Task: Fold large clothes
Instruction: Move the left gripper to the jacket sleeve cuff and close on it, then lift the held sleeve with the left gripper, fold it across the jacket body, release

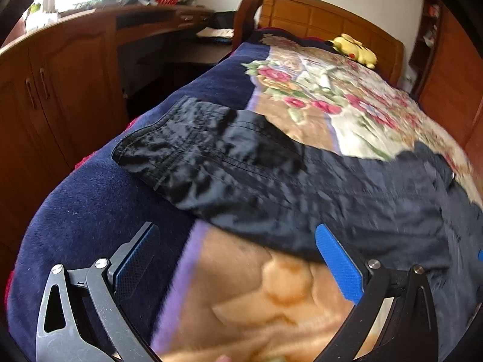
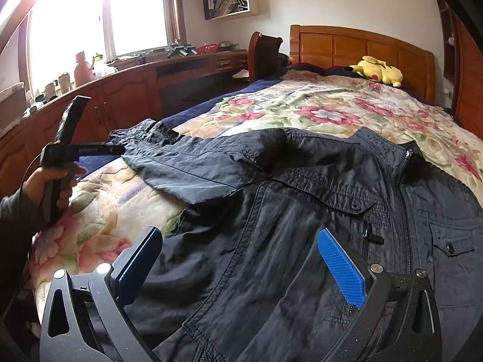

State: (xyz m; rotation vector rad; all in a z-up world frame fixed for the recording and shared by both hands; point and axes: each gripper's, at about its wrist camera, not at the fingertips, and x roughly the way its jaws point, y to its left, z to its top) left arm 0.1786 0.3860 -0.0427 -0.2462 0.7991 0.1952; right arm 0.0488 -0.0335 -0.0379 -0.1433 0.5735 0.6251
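Left gripper (image 1: 238,259) wide open, holding nothing, low over the blanket (image 1: 241,295) just near of the sleeve (image 1: 211,154). Right gripper (image 2: 241,259) also spread open and empty, over the jacket (image 2: 302,211) front. Jacket lies flat, face up, zipped, across the bed, collar far, sleeve stretched out to the left. Step looks like the start: reaching for the first fold. Next move likely pinching the sleeve edge and carrying it right over the chest.

Bed (image 2: 359,45), floral blanket (image 2: 317,105), jacket (image 2: 302,211), plush toy (image 2: 375,71)
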